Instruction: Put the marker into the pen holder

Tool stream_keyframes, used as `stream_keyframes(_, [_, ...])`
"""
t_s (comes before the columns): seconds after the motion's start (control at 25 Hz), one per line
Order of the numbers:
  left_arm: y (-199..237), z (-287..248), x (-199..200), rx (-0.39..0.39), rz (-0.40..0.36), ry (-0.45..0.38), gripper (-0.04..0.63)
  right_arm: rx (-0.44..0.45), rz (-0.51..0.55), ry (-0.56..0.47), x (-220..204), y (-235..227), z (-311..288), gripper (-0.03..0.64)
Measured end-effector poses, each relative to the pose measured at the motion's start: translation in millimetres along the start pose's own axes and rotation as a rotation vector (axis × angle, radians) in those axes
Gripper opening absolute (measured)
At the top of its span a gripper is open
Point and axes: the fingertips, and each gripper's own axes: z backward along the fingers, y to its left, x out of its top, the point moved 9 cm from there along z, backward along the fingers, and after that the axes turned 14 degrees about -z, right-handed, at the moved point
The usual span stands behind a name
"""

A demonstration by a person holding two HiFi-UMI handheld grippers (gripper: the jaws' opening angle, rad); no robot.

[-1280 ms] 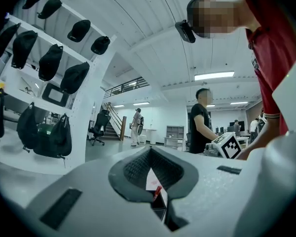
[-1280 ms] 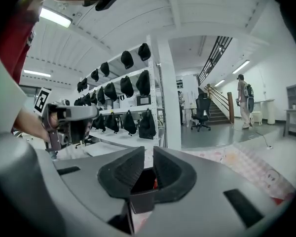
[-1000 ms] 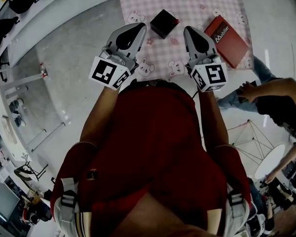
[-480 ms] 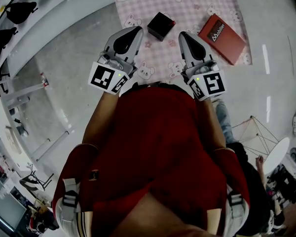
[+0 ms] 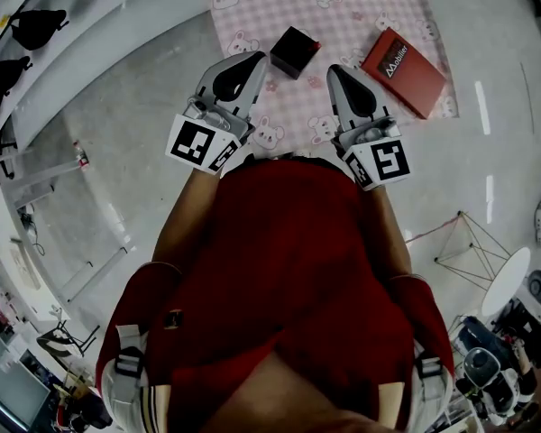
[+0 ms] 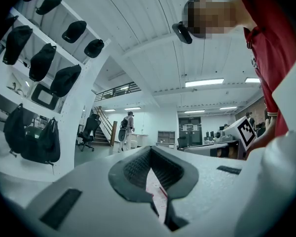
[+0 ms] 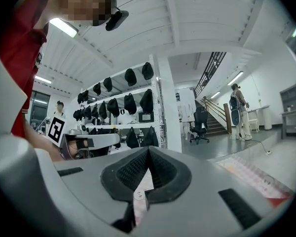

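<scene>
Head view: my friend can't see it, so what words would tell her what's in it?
Looking down, a person in a red shirt holds a left gripper and a right gripper, both shut and empty, over a pink checked cloth with bear pictures. A black box and a red box lie on the cloth, spread on a pale floor.

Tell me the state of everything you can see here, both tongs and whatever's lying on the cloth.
left tongs: shut, nothing between them.
right tongs: shut, nothing between them.
black box: standing on the cloth; cannot tell if its top is open.
red box: lying flat at the cloth's edge.
pink cloth: spread out flat.
</scene>
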Motion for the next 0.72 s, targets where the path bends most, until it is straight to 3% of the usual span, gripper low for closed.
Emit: stream_keyframes(0.72, [5,15,3,-0.001,0.009,-0.013,0.006,-0.006,0.01,0.017,-5,12,-5,-0.002])
